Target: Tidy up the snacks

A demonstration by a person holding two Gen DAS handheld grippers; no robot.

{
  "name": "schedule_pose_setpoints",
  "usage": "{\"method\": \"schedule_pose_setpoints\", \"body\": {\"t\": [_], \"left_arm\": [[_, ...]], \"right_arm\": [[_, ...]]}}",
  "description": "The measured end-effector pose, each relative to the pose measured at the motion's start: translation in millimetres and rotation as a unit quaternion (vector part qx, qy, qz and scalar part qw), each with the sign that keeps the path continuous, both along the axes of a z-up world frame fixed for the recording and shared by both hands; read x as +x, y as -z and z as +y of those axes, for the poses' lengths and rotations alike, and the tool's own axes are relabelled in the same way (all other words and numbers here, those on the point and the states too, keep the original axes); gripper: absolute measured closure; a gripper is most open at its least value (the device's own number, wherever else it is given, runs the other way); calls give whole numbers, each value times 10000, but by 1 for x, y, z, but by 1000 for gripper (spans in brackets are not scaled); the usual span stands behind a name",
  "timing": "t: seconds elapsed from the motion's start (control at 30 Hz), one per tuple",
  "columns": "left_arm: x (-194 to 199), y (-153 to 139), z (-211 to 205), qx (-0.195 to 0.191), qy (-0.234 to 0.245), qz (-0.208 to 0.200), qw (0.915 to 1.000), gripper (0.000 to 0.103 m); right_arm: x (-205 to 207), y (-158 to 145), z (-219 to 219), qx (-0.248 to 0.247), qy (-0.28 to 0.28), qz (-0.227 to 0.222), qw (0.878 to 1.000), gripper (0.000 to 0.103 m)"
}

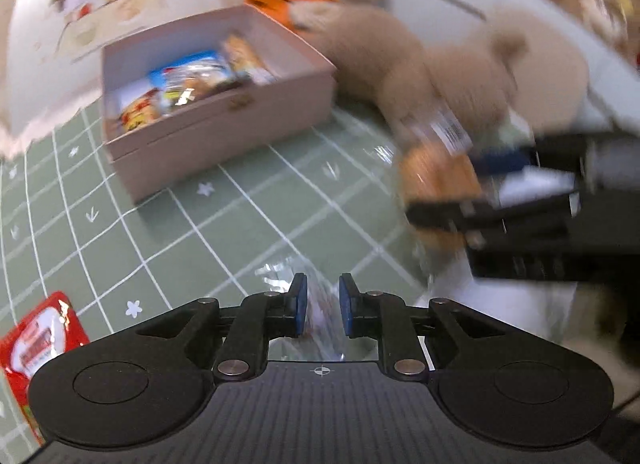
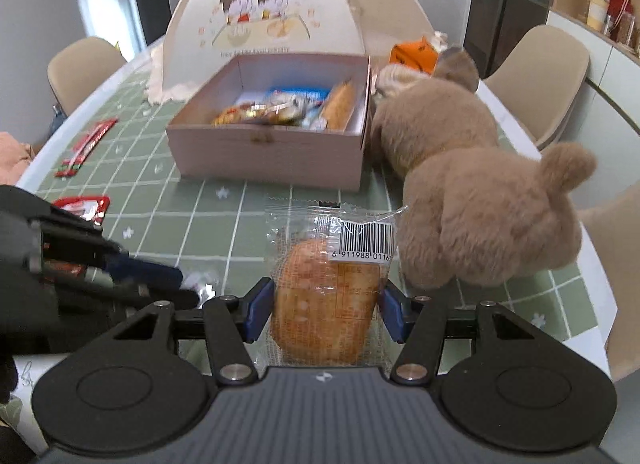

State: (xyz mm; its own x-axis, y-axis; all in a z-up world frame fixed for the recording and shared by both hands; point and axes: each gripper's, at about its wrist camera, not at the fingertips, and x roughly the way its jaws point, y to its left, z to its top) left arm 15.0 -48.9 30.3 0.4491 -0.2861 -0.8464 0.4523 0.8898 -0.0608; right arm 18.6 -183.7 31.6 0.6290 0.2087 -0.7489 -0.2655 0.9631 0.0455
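Wrapped bun held in right gripper above green-grid worktop; snack box open ahead

Right view: blue fingers closed on both sides of the wrapped bun, barcode label on top; open box straight ahead, already holding several packets; clear stretch of worktop between bun and box front; plush bear just right of the bun and touching the box's right wall, narrowing that side; domed food cover behind the box; red packets near the left edge; chairs around. Left view only: left gripper with fingers a narrow gap apart, crinkled clear wrapper between them, grip on it uncertain through blur; red sachet at lower left; right gripper and bun seen from the side, blurred
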Motion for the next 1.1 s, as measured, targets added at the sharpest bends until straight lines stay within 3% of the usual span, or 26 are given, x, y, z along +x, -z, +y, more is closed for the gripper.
{"method": "schedule_pose_setpoints", "body": {"t": [0.1, 0.27, 0.6, 0.87, 1.0, 1.1], "left_arm": [[-6, 11, -3, 443, 135, -7, 9989, 77], [3, 12, 14, 514, -158, -116, 9985, 71], [20, 12, 15, 234, -531, 74, 9983, 69], [29, 13, 23, -58, -852, 150, 9962, 66], [32, 21, 27, 43, -1104, 338, 9933, 60], [29, 23, 25, 86, -1081, 181, 9939, 59]], "right_arm": [[1, 5, 2, -18, -9, 94, 10000, 47], [3, 10, 7, -46, -102, 204, 9997, 47], [1, 13, 15, -78, -218, 234, 9995, 47], [-4, 16, 22, -414, -358, 114, 9984, 44], [-6, 13, 23, -547, -392, 6, 9977, 44], [-7, 14, 22, -529, -373, 27, 9979, 43]]}}
